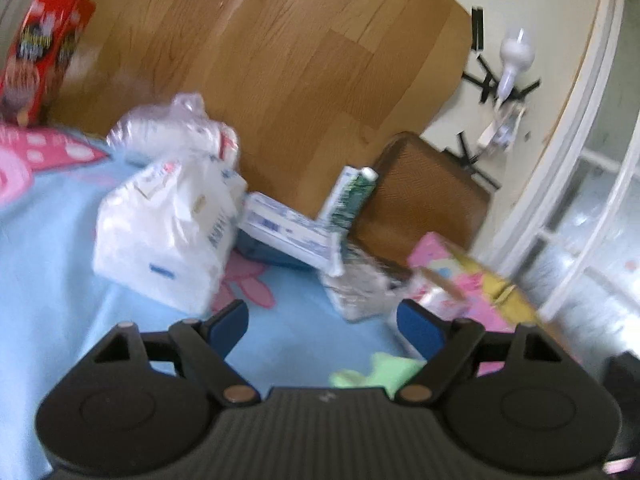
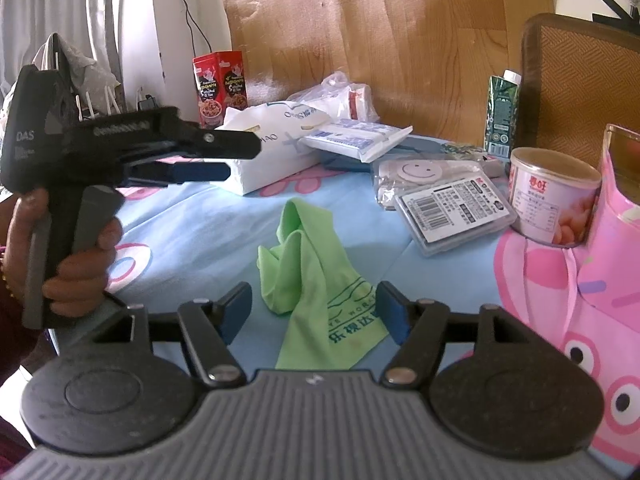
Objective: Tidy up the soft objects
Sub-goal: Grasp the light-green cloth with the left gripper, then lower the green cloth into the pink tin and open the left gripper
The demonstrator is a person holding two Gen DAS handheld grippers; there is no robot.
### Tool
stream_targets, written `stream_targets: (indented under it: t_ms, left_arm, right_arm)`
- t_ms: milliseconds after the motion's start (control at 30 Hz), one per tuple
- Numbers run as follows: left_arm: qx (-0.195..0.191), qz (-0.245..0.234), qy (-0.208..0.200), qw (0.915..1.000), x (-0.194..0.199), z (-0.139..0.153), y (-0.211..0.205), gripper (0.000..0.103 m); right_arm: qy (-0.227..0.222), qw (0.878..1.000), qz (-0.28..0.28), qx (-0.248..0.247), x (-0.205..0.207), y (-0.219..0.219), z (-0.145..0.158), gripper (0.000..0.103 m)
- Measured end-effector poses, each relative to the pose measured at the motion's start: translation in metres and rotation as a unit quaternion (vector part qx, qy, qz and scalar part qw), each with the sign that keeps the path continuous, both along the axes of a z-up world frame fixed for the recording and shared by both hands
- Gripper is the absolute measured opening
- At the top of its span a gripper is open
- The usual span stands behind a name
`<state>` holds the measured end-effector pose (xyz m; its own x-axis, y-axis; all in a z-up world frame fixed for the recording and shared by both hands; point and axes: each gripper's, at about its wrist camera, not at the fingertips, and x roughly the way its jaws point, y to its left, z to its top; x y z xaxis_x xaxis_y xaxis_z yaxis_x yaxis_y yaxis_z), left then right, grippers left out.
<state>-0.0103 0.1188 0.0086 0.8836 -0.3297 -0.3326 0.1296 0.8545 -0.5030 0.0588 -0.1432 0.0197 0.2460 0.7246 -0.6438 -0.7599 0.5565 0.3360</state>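
A crumpled lime-green fabric sleeve (image 2: 310, 280) with printed lettering lies on the bench (image 2: 192, 232), which is covered by a smooth light-blue cartoon-print cloth. The right gripper (image 2: 314, 312) hovers over the sleeve's near end, its blue-padded fingers (image 2: 236, 312) spread wide and empty on either side of the cloth. The left gripper (image 1: 322, 324), seen side-on in the right wrist view, is held above the bench with its fingers spread and nothing between them. Behind sit a soft white plastic tissue pack (image 2: 272, 160), a flat clear plastic case with a barcode label (image 2: 456, 212), a round pink-labelled tin can (image 2: 554, 196), an upright green drink carton (image 2: 502, 114) and a red cereal box (image 2: 220, 88).
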Motion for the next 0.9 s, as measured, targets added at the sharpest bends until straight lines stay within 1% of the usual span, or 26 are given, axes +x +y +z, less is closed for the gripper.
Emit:
stream_targets:
  t_ms: [67, 133, 200, 300, 367, 400, 433, 467, 500, 533, 567, 600, 633, 700, 800, 900]
  left_arm:
    - [-0.015, -0.017, 0.000, 0.9997, -0.005, 0.004, -0.004, 0.082]
    - [-0.006, -0.037, 0.004, 0.9993, -0.008, 0.009, -0.015, 0.079]
    - [0.005, -0.062, 0.008, 0.9981, -0.008, 0.011, -0.028, 0.079]
    - [0.017, -0.081, 0.040, 0.9958, 0.001, 0.003, -0.049, 0.079]
    - [0.019, -0.088, 0.071, 0.9934, 0.011, -0.008, -0.060, 0.067]
    - [0.014, -0.096, 0.085, 0.9916, 0.016, -0.013, -0.064, 0.055]
    - [0.003, -0.110, 0.096, 0.9893, 0.020, -0.018, -0.069, 0.043]
    - [-0.010, -0.126, 0.104, 0.9865, 0.024, -0.021, -0.073, 0.038]
    - [-0.011, -0.128, 0.104, 0.9863, 0.025, -0.020, -0.079, 0.036]
    - [0.001, -0.127, 0.098, 0.9871, 0.025, -0.016, -0.086, 0.036]
    - [0.012, -0.129, 0.090, 0.9875, 0.026, -0.010, -0.094, 0.036]
    - [0.016, -0.135, 0.081, 0.9874, 0.028, -0.004, -0.100, 0.036]
    - [0.014, -0.144, 0.073, 0.9868, 0.028, 0.002, -0.105, 0.036]
    - [0.017, -0.163, 0.056, 0.9849, 0.032, 0.017, -0.117, 0.036]
    - [0.029, -0.190, 0.028, 0.9811, 0.043, 0.040, -0.146, 0.037]
    - [0.042, -0.222, 0.000, 0.9741, 0.061, 0.057, -0.184, 0.038]
  right_arm:
    - [0.002, 1.000, 0.000, 0.002, 0.001, 0.000, 0.000, 0.072]
    - [0.006, 1.000, 0.000, 0.004, 0.002, 0.000, -0.001, 0.073]
    - [0.007, 1.000, 0.000, 0.004, 0.002, 0.001, -0.001, 0.073]
    - [0.007, 1.000, 0.000, 0.005, 0.001, 0.001, -0.001, 0.073]
    - [0.007, 1.000, 0.001, 0.004, 0.001, 0.002, -0.001, 0.073]
    - [0.006, 1.000, 0.003, 0.003, 0.001, 0.002, -0.002, 0.072]
    - [0.004, 1.000, 0.004, 0.001, 0.000, 0.003, -0.002, 0.063]
    - [-0.001, 1.000, 0.003, -0.003, -0.001, 0.004, -0.002, 0.052]
    - [-0.007, 1.000, -0.001, -0.007, -0.002, 0.004, -0.002, 0.029]
    - [-0.011, 1.000, -0.011, -0.012, -0.003, 0.003, -0.002, 0.013]
    - [-0.010, 1.000, -0.018, -0.009, -0.002, 0.001, -0.002, 0.010]
    - [-0.011, 1.000, -0.026, -0.003, -0.002, -0.002, -0.001, 0.008]
    - [-0.020, 0.999, -0.039, 0.003, -0.003, -0.007, 0.000, 0.008]
    - [-0.045, 0.997, -0.060, 0.022, -0.008, -0.018, 0.007, 0.008]
    - [-0.109, 0.989, -0.098, 0.033, -0.013, -0.037, 0.022, 0.008]
    - [-0.139, 0.978, -0.148, 0.041, 0.001, -0.061, 0.033, 0.009]
